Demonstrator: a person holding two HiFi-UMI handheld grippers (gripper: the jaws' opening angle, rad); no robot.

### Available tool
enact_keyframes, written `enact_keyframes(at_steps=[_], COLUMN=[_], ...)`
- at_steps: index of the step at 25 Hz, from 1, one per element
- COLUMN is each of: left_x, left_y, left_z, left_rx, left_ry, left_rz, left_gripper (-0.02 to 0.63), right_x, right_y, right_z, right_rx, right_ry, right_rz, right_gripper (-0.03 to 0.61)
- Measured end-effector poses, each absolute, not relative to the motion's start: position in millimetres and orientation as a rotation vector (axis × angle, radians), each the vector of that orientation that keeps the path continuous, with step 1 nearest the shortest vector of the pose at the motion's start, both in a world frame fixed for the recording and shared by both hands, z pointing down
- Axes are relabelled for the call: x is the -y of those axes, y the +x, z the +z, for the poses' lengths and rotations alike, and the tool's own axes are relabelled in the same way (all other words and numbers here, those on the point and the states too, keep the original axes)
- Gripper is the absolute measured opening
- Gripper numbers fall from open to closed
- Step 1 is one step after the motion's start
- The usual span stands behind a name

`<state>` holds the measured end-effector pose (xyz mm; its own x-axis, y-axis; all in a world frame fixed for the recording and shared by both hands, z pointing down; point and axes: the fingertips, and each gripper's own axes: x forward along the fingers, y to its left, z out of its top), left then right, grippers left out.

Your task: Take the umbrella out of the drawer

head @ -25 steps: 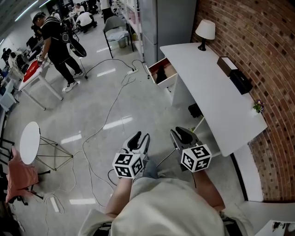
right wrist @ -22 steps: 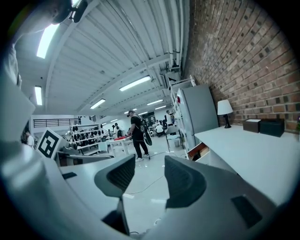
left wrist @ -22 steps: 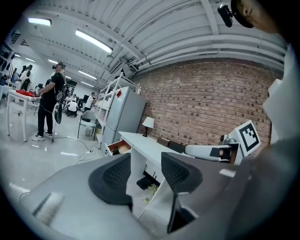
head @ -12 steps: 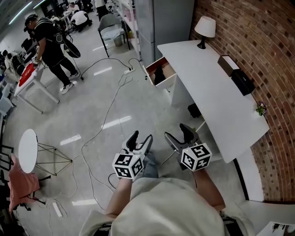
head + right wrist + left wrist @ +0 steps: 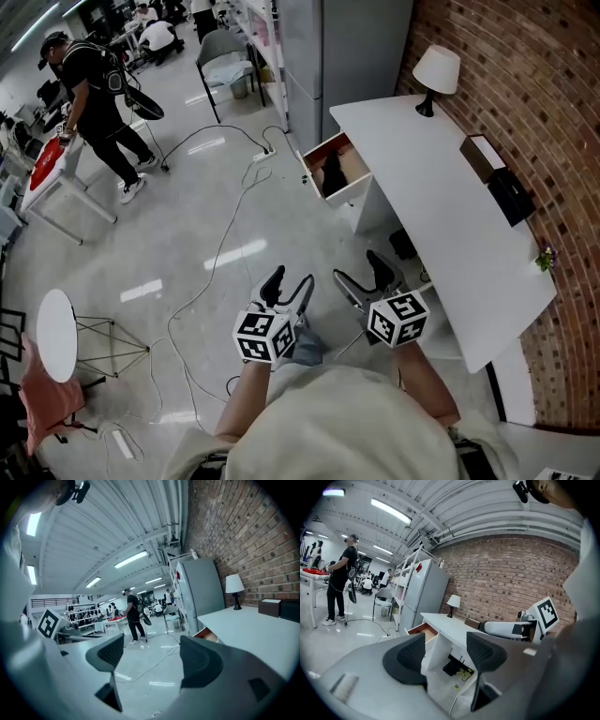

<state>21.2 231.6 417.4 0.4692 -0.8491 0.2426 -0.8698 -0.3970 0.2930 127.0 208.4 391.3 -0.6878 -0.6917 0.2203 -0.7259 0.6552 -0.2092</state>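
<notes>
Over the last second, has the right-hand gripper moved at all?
Yes. The right gripper has come closer to the open drawer of the white desk. Its jaws have just been opening, with nothing between them.

Desk: on your right, along the wall.
Drawer: open, at the desk's far end.
Lamp, box: on the desk.
Fridge: behind the desk.
Cable: across the floor ahead of you.
Table: on your left.

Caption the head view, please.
Left gripper and right gripper, jaws just opening with nothing between them, held short of the open drawer in the white desk.
</notes>
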Motion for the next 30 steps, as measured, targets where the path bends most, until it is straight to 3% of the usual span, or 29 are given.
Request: enact_keyframes(at_steps=[16,30], left_x=[-46.0,32.5], left_y=[-63.9,-101.4], left_z=[412.9,444.6], left_rx=[1.328,1.286], left_ry=[2.429,2.342], left_rz=[0.123,0.151], left_gripper=[0.270,0.270], right_x=[-26.8,58.1], right_y=[47.1,33.2], right_z=[387.3,426.6], right_rx=[2.682,2.536], right_ry=[1.338,1.437], right_rz=[0.439,0.519], right_gripper=[0.354,0.356])
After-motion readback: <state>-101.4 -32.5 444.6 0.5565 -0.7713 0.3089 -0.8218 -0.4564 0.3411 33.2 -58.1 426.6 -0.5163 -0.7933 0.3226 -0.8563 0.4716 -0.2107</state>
